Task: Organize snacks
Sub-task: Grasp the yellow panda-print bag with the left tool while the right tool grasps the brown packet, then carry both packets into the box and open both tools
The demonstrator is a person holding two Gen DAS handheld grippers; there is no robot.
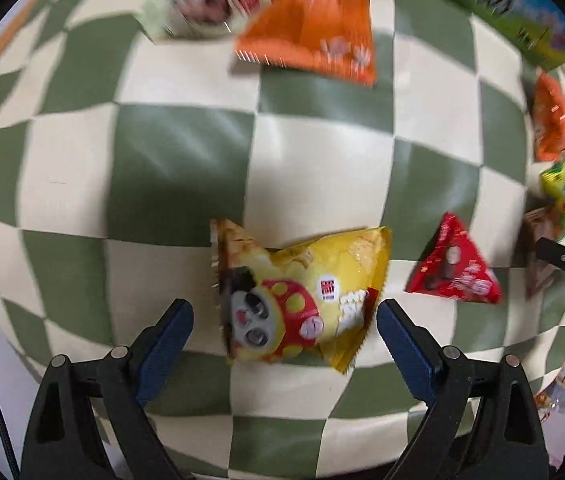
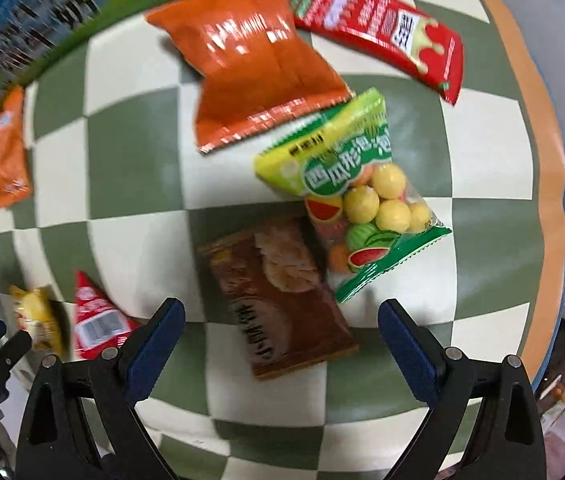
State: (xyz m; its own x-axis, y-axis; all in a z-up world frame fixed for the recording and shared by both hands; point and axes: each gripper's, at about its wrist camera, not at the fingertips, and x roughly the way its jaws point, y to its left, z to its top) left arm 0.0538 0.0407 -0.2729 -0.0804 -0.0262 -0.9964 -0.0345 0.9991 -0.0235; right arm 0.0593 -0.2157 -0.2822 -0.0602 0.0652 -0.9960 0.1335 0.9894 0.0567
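Observation:
Snack packets lie on a green-and-cream checked cloth. My left gripper is open, its jaws either side of a yellow panda packet, just above it. A red triangular packet lies to its right. My right gripper is open above a brown biscuit packet. A green packet of yellow and watermelon candy balls lies just beyond it, partly over its corner. A large orange bag and a long red packet lie farther off.
In the left wrist view an orange bag and a pale packet lie far ahead. A blue-and-green printed box stands at the cloth's far edge. A small orange packet lies at the left. The cloth's orange border curves along the right.

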